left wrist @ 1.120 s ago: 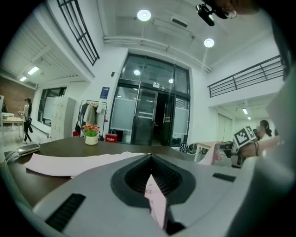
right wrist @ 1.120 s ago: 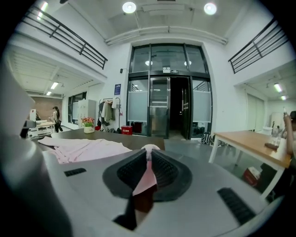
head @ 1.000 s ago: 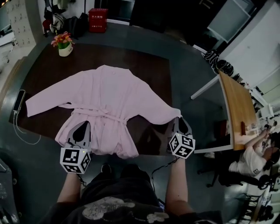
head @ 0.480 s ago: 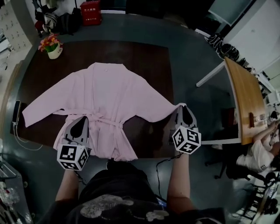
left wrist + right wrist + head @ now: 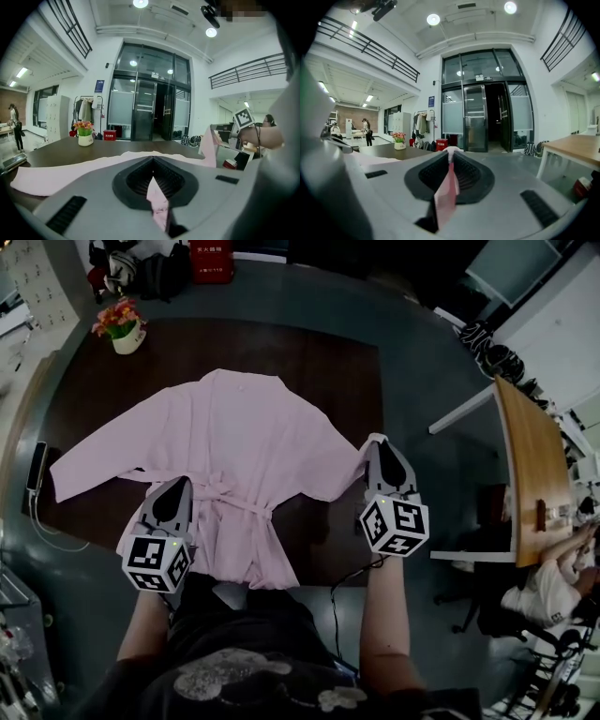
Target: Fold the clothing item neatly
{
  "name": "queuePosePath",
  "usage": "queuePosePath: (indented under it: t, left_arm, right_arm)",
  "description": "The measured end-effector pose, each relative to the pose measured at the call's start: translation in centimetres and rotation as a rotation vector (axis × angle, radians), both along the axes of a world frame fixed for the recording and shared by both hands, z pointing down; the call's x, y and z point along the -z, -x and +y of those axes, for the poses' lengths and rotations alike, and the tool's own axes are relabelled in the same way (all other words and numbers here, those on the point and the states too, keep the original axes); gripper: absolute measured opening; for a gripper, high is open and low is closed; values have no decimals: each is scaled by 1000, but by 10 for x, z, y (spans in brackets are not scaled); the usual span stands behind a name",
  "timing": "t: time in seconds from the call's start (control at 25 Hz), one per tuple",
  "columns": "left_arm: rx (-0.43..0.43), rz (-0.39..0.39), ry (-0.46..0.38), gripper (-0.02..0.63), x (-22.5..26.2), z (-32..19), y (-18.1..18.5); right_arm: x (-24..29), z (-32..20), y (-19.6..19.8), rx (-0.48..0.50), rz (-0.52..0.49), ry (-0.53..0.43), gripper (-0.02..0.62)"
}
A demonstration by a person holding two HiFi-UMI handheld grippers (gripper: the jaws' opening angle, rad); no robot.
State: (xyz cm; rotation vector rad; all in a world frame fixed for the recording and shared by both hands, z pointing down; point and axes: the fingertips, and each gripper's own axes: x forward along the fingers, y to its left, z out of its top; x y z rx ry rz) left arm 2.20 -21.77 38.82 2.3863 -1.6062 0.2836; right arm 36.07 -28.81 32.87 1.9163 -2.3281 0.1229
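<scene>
One pink robe in left gripper, right gripper.

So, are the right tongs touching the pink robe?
Touching. The right gripper view shows the right tongs shut on a fold of the pink robe, fabric pinched between the jaws.

Left tool clamped on pink robe — flowerpot beyond.

Stretches both forearms forward, left forearm and right forearm well apart. Points the left hand-held gripper away from the body, jaws clamped on an edge of the pink robe. Aims the right hand-held gripper likewise, jaws pinched on a sleeve end.
</scene>
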Motion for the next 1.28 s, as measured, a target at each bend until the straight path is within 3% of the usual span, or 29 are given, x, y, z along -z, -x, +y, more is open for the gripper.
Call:
queuePosePath:
  t: [0.28, 0.8, 1.04, 1.28]
  left_arm:
    - [-55, 7, -19, 10, 0, -22, 46]
    - [-175, 25, -24, 11, -8, -71, 141]
    - [-166, 15, -23, 10, -12, -79, 188]
    - [-139, 13, 14, 9, -26, -77, 233]
  right_arm:
    - [26, -8, 94, 89, 37, -26, 25]
    - [30, -32, 239, 75, 54, 25, 25]
    - [-11, -56, 317, 107, 83, 78, 25]
    - [-102, -56, 390, 223, 169, 244, 26]
